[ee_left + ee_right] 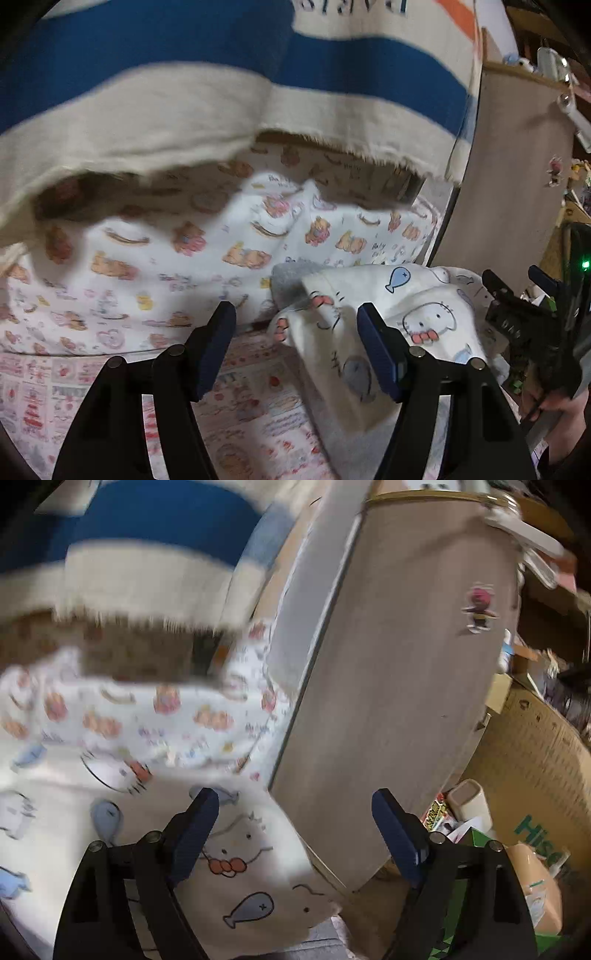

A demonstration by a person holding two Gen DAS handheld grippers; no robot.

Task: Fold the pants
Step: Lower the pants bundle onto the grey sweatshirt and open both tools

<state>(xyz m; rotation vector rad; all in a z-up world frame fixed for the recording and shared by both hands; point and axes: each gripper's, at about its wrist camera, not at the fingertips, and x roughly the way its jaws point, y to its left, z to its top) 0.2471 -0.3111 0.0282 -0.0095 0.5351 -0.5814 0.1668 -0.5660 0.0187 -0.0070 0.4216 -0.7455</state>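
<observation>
Both claws wide, nothing gripped: left claw [295, 325], right claw [295, 808]. Pants [388, 317] lie bunched on bed [240, 398] near its edge. Risk: w/ no grip, fold slumps or slides off.

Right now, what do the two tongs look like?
Both tongs are black, with forked arms, round silver bolts and flat dark blue pads at the tips: the left tongs and the right tongs. A green light glows behind the right one.
</observation>
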